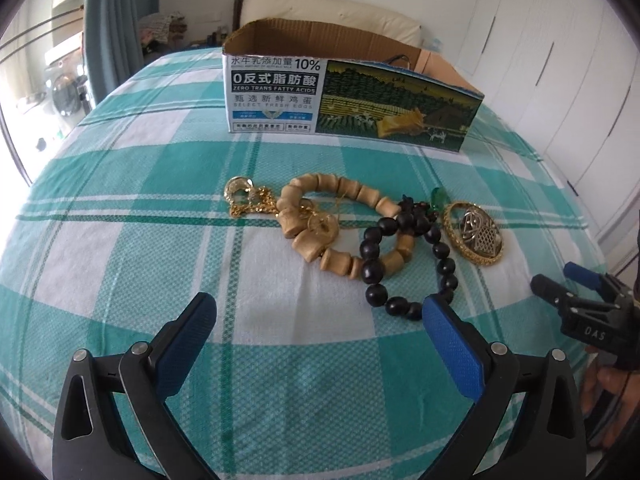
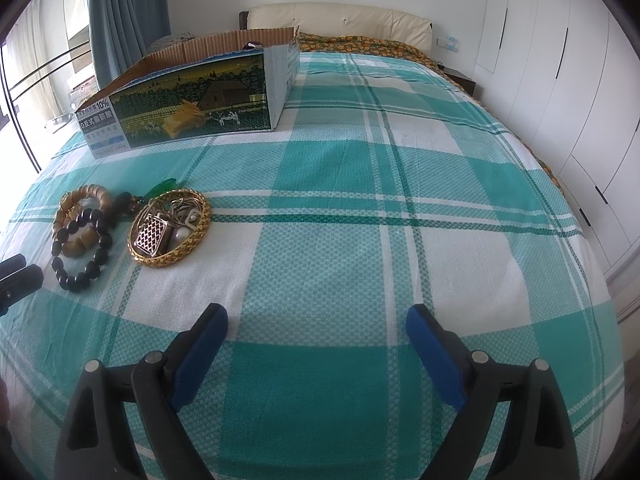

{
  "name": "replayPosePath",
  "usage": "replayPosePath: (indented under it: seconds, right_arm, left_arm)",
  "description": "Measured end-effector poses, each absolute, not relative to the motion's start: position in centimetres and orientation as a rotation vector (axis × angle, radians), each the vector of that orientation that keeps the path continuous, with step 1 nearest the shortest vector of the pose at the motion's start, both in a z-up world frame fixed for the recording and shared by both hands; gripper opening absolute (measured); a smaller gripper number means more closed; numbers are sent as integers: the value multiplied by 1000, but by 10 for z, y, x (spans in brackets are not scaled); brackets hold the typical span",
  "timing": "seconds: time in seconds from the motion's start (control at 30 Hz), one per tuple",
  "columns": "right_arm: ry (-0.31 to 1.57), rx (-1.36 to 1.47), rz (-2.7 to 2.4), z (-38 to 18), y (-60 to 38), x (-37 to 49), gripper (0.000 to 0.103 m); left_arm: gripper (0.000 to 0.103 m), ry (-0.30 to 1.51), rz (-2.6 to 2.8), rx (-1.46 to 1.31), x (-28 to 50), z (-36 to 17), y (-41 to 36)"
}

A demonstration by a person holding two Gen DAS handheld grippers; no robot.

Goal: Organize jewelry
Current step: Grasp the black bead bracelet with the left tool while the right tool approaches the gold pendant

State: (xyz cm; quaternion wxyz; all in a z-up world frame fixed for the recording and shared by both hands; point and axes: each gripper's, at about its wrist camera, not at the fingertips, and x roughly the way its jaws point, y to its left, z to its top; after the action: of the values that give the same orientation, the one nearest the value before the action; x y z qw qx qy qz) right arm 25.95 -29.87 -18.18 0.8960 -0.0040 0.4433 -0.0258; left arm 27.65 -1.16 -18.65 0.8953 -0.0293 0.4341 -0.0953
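The jewelry lies in one loose cluster on a bed covered with a teal-and-white checked sheet (image 2: 360,208). Counted: one tan wooden bead bracelet (image 1: 316,248), one black bead bracelet (image 1: 404,264) overlapping it on the right, one gold chain (image 1: 252,202) at the far left of the cluster, one green pendant (image 1: 437,197), and one gold bangle (image 2: 170,227) ringing a small heap of silver pieces and a pearl. Beyond them stands one open cardboard box (image 1: 352,96) — printed with a farm scene.

The left gripper (image 1: 320,316) hangs just near of the black beads, jaws apart and empty. The right gripper (image 2: 316,320) sits over bare sheet, well right of the cluster — jaws likewise apart, holding nothing.
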Motion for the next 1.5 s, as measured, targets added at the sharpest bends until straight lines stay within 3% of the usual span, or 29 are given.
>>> replayPosePath:
  seconds: [0.13, 0.3, 0.43, 0.57, 0.73, 0.83, 0.93, 1.1, 1.3, 1.33, 1.37, 1.43, 1.5]
  right_arm:
    - [919, -8, -53, -182, -298, 259, 93]
    - [918, -8, -53, -182, -298, 259, 93]
    - [918, -9, -53, -182, -298, 259, 93]
    - [918, -9, -53, -182, -298, 259, 93]
    - [918, -8, -53, -182, -298, 259, 93]
    - [919, -6, -52, -182, -298, 259, 93]
    - [919, -4, -49, -182, -299, 259, 94]
    - [923, 2, -49, -181, -297, 259, 94]
    - [795, 105, 153, -157, -266, 253, 91]
    - [792, 88, 179, -155, -257, 258, 82]
    - [799, 76, 204, -155, -249, 264, 66]
    - [818, 71, 243, -157, -236, 279, 54]
    - [824, 56, 241, -161, -226, 291, 50]
  left_arm:
    - [100, 917, -153, -32, 289, -189, -22]
    - [85, 918, -147, -16, 281, -190, -19]
    - [63, 911, -161, -21, 270, -188, -8]
    - [53, 906, -168, -11, 256, -187, 5]
    - [55, 914, -115, -3, 247, -186, 24]
    - [68, 919, -108, -15, 250, -188, 28]
    - [74, 914, -108, -5, 252, -191, 26]
    - [78, 908, -106, 43, 254, -193, 19]
    - [83, 914, -106, 61, 254, -194, 16]
    - [84, 915, -106, 59, 255, -194, 16]
    - [84, 916, -107, 56, 256, -194, 16]
    - [85, 917, -106, 56, 256, -195, 16]
    - [86, 917, -104, 57, 256, -195, 16]
